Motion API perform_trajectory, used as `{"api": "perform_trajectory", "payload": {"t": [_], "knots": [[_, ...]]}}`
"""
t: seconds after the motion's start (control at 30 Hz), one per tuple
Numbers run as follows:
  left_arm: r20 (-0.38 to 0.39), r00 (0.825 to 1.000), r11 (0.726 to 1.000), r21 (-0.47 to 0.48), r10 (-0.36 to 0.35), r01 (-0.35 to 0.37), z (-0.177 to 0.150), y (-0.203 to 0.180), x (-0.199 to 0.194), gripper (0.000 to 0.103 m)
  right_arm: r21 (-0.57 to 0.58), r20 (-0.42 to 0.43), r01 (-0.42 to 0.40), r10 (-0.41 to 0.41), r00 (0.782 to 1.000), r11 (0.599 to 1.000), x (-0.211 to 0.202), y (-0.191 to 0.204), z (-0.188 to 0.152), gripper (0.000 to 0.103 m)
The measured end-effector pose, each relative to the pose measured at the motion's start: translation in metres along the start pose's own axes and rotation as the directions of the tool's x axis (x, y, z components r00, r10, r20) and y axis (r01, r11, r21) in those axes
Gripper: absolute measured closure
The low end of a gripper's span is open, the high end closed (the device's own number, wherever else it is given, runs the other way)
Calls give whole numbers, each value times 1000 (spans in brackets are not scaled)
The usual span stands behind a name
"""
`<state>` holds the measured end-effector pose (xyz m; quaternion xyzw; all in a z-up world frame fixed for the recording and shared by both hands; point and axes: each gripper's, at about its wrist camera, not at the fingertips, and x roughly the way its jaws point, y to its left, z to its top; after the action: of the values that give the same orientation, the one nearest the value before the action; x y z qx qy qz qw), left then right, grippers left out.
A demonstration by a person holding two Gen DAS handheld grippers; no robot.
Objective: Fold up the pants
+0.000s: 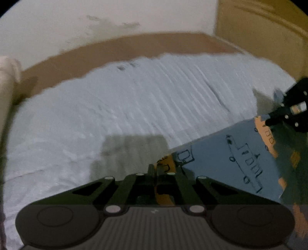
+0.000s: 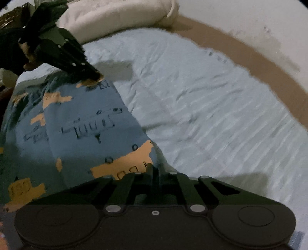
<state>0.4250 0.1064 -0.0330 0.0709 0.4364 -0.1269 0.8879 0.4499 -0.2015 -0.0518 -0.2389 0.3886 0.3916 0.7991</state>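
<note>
The pants (image 1: 231,153) are blue with orange patches and black line drawings, and they lie on the bed sheet. In the left wrist view my left gripper (image 1: 156,169) is shut, its fingers pinching an orange corner of the pants. My right gripper (image 1: 268,121) shows at the right edge, closed on another edge of the fabric. In the right wrist view the pants (image 2: 86,125) spread to the left, and my right gripper (image 2: 156,169) is shut on their near orange edge. My left gripper (image 2: 97,77) bites the far corner.
A pale blue, wrinkled sheet (image 1: 115,107) covers the bed. A brown band (image 1: 125,48) runs along the white wall behind it. A white pillow (image 2: 115,15) lies at the far end, and a tan wooden panel (image 1: 259,28) stands at the right.
</note>
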Motion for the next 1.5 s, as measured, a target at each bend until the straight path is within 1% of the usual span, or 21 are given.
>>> {"api": "perform_trajectory", "payload": {"t": [0.07,0.17,0.2,0.23,0.3,0.43,0.5,0.6,0.7,0.87,1.1,1.27,1.4,1.43,1.5], "knots": [[66,997,998,-36,52,-49,7,6,-9,103,-10,60,77,-77,995,997,-7,-2,12,100],[138,981,989,-75,140,-130,14,13,-13,103,-38,161,203,-194,968,978,-9,0,34,100],[150,975,984,-85,165,-154,15,14,-11,103,-47,184,237,-225,957,970,-5,0,42,100],[155,970,980,-95,190,-176,15,16,-7,103,-51,192,258,-244,951,965,1,0,48,100],[142,965,973,-101,222,-209,15,18,3,103,-56,181,283,-269,946,958,19,-2,58,100],[95,970,970,-120,224,-212,12,25,29,103,-39,133,288,-280,951,957,58,-9,65,100],[81,973,970,-129,215,-204,6,29,39,103,-15,106,269,-266,958,963,73,-15,62,100],[65,977,971,-142,201,-191,0,33,46,103,9,91,239,-239,967,971,85,-21,60,100],[71,978,971,-148,198,-185,-2,34,45,103,45,106,211,-215,971,976,85,-23,58,100],[111,973,973,-131,204,-189,-2,25,26,103,71,153,202,-211,965,977,62,-14,53,100],[186,962,976,-114,202,-183,-7,4,-28,103,49,224,241,-246,943,969,9,15,45,100],[239,950,979,-83,199,-184,-20,-14,-61,103,31,239,274,-273,932,961,-21,41,33,100],[273,940,979,-45,203,-199,-36,-34,-82,103,42,253,279,-280,926,959,-41,59,16,100],[279,939,980,-37,199,-196,-41,-39,-88,103,43,258,281,-282,924,959,-47,65,11,100],[276,944,983,-42,182,-177,-53,-46,-98,103,57,267,275,-280,922,960,-59,78,0,100]]}}
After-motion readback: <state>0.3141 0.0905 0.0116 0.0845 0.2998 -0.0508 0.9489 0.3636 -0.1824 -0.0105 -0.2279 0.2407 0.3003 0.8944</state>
